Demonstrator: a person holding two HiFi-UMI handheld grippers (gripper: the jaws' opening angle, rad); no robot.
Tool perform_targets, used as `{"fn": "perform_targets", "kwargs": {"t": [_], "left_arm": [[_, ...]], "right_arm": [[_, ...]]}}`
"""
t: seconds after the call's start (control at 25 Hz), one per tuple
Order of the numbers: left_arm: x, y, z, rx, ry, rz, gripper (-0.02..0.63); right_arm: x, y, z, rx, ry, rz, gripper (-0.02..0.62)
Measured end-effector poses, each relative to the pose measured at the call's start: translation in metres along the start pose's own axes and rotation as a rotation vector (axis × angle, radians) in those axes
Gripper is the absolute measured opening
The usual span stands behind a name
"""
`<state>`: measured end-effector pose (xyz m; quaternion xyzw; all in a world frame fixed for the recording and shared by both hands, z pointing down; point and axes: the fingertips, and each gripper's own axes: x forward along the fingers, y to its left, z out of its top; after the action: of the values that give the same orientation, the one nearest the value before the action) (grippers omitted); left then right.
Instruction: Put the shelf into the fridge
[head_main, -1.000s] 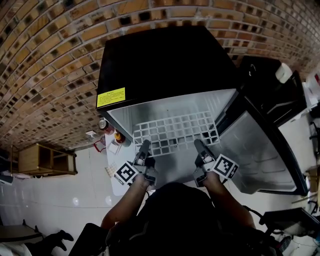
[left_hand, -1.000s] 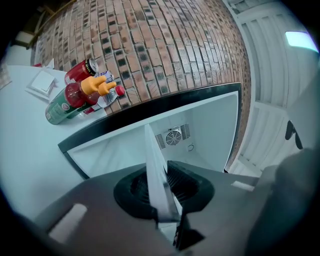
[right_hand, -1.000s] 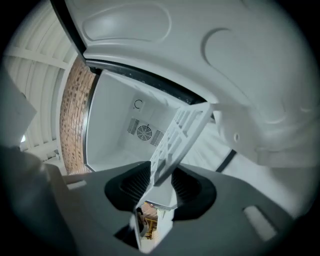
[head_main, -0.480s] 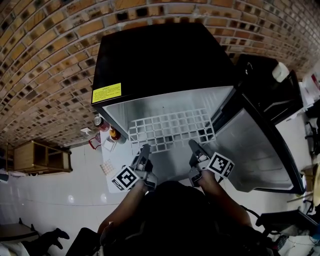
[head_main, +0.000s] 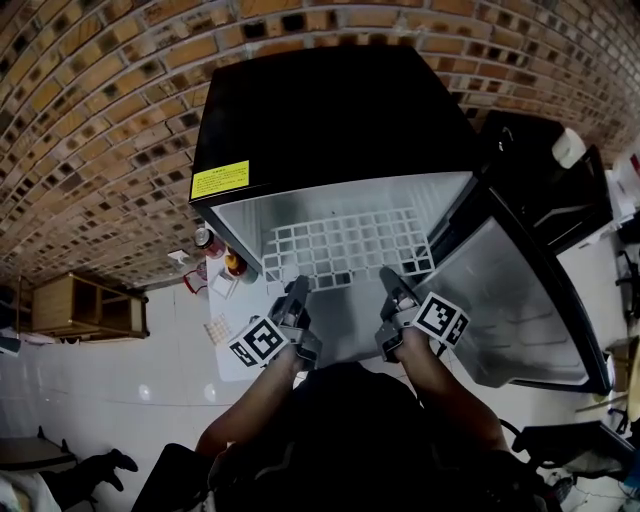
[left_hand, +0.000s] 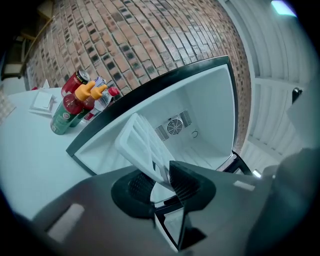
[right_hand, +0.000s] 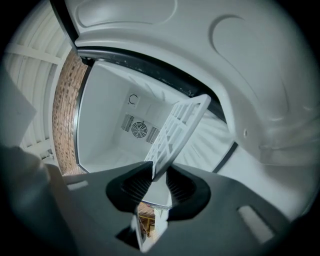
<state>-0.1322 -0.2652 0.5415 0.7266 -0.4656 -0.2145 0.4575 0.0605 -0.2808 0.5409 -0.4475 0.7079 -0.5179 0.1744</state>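
**A:** Where's the shelf?

**B:** The shelf (head_main: 345, 248) lies roughly flat. Its far part is inside the open fridge (head_main: 330, 120) and its near edge is out at the mouth. The left gripper (head_main: 297, 288) and right gripper (head_main: 387, 274) each pinch that near edge, one towards each corner. Both sets of jaws have just been opening a little with the edge between them, so the hold may be slackening.

**A:** Which step is this?

**B:** Sliding it in, I'd say. It's well along but not seated. Next it wants an even push from both sides, kept flat so it doesn't skew against the walls, and then a clean release.

**A:** Materials?

**B:** The shelf looks like thin, rigid white plastic, a grid of square holes inside a solid rim. The fridge has a glossy black shell and a smooth white liner, with a round fan grille (right_hand: 139, 127) in the back wall. The door (head_main: 510, 290) hangs open at the right, its inner face moulded white. Bottles (left_hand: 80, 100) stand on the pale desk (left_hand: 30, 165) beside it, and a brick wall (head_main: 100, 120) is behind.
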Motion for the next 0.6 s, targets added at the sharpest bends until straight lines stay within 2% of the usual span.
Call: {"fn": "perform_targets", "kwargs": {"t": [0.28,0.6], "left_arm": [[0.013,0.007,0.015,0.092,-0.055,0.072,0.101],[0.031,0.011,0.026,0.092,-0.074,0.086,0.106]], "right_arm": [[0.017,-0.002,0.005,-0.030,0.032,-0.032,0.103],[0.036,-0.001,0.016,-0.056,0.015,-0.041,0.110]]}}
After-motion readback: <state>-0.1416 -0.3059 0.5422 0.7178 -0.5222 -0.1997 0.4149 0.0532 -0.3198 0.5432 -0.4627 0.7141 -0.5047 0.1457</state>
